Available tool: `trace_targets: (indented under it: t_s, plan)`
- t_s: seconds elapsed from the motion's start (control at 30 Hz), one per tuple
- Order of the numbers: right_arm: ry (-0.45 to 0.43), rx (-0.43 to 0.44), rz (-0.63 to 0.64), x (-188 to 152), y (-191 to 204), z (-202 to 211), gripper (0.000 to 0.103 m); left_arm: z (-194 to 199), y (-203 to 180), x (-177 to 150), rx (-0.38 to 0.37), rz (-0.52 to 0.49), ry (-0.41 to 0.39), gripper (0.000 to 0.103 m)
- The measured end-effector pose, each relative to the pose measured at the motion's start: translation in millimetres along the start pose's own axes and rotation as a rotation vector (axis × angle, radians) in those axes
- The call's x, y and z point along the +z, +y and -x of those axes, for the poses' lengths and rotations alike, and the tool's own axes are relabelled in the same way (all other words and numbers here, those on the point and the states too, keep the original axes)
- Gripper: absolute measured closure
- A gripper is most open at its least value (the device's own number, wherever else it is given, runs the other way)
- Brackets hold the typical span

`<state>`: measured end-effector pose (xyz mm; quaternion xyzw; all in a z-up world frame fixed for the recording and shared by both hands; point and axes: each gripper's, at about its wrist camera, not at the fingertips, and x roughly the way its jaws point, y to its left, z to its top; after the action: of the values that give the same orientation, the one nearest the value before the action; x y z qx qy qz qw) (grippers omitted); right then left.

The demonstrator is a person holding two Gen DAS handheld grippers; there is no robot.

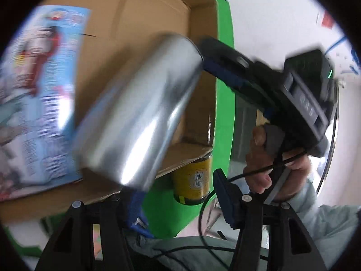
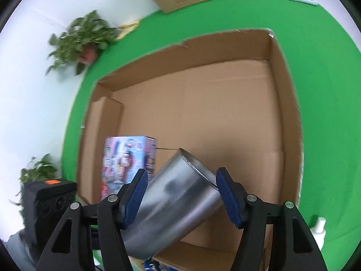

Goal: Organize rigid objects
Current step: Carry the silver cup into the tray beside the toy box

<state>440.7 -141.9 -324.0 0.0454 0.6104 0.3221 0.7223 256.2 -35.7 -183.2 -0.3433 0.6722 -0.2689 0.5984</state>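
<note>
Progress: we judge the sorting barely begun. The box (image 2: 288,113) holds only one carton (image 2: 128,158), standing upright near its left wall; most of the floor is bare cardboard. A yellow can (image 1: 191,180) stands outside the box on the green cloth (image 2: 327,90), beside the near wall, and we count it as still to be packed. Other items outside may remain; we cannot tell their number.

The cup (image 2: 180,203) hangs tilted over the near part of the box, just beside the carton, not yet set down. The right gripper (image 2: 182,174) has the cup between its pads, which appear to bear on both sides of it. The left gripper (image 1: 178,187) stands half wide: its one visible pad is clear of the cup, so we judge it grips nothing.

The cup is plain bright metal, tapered and smooth-walled, with an open rim that shows dull marks. We see no dents.
</note>
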Motion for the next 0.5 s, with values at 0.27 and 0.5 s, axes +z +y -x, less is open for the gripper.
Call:
trace_targets:
  t_s: [0.27,0.5]
  plan:
    - [0.051,0.019,-0.288,-27.8,-33.7,-3.3,0.032,52.5,-13.6,40.3,0.078,-0.109,-0.134,0.041]
    - [0.077,0.082,-0.381,-21.7,-28.1,-44.2,0.038,4.8,-8.0,61.5,0.094,-0.138,-0.019,0.041]
